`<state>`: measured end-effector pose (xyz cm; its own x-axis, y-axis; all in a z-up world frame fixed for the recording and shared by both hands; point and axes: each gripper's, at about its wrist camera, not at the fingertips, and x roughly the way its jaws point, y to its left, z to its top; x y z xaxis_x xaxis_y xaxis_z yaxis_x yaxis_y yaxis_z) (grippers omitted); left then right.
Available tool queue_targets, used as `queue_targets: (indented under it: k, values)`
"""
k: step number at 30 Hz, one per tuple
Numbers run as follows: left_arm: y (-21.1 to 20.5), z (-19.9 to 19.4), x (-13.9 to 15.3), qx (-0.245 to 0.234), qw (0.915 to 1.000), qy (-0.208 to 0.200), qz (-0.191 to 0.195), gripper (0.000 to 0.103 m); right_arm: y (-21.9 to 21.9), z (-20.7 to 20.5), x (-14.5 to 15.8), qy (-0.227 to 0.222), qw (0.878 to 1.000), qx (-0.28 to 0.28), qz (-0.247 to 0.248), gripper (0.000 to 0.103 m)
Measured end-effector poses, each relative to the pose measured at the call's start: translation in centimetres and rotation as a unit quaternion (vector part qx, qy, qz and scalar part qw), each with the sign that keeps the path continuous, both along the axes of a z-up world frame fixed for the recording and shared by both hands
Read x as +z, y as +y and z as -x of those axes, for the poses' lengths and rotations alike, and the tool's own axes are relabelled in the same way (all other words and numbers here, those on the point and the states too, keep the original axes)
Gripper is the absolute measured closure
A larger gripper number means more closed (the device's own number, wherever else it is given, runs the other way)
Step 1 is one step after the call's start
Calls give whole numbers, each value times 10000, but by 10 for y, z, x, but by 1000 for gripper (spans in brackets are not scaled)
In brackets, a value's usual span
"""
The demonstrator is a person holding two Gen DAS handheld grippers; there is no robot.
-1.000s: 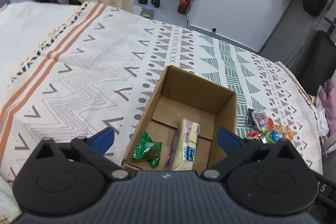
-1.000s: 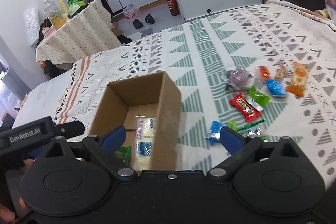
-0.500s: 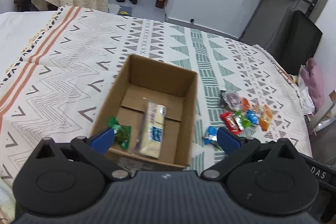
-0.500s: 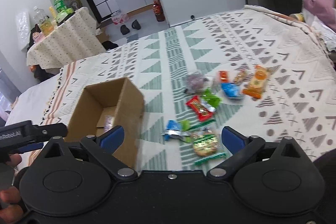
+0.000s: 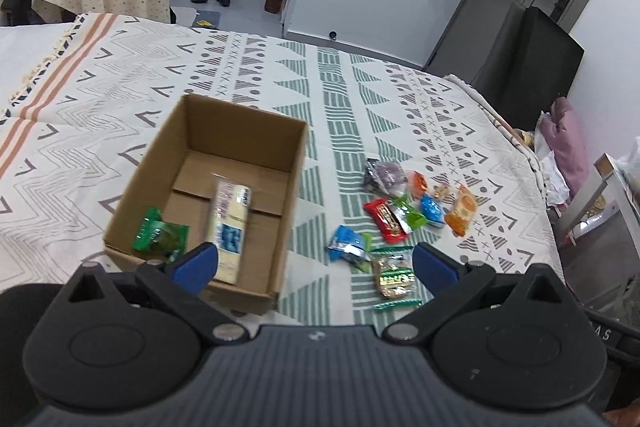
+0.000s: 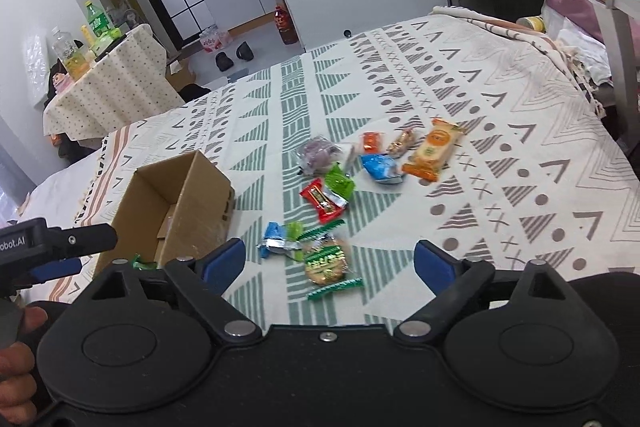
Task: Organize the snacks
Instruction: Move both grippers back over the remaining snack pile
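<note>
Right wrist: right tool open, empty, above cookie packet.

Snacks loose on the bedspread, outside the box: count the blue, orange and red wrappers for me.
Blue wrappers: 2
Orange wrappers: 2
Red wrapper: 1
Total: 5

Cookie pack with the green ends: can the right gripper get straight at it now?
Probably yes. The cookie pack lies flat on the cloth between the open right gripper fingers, apart from the cardboard box, nothing on top.
</note>
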<state>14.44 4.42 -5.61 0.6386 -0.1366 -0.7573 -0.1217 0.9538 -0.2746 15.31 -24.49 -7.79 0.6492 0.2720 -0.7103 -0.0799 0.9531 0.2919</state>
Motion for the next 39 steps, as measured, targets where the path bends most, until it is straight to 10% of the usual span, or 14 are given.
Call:
queue_targets:
  k: [20,39]
  values:
    - [-57,-22,-24,-452,9988,114,-174,3,-25,-10,-40,316,9979,151,-541,32]
    - [-82,-70,-72,-496,9963,657,-233,43,-18,-58,-89,1048,9890,237,-1013,62]
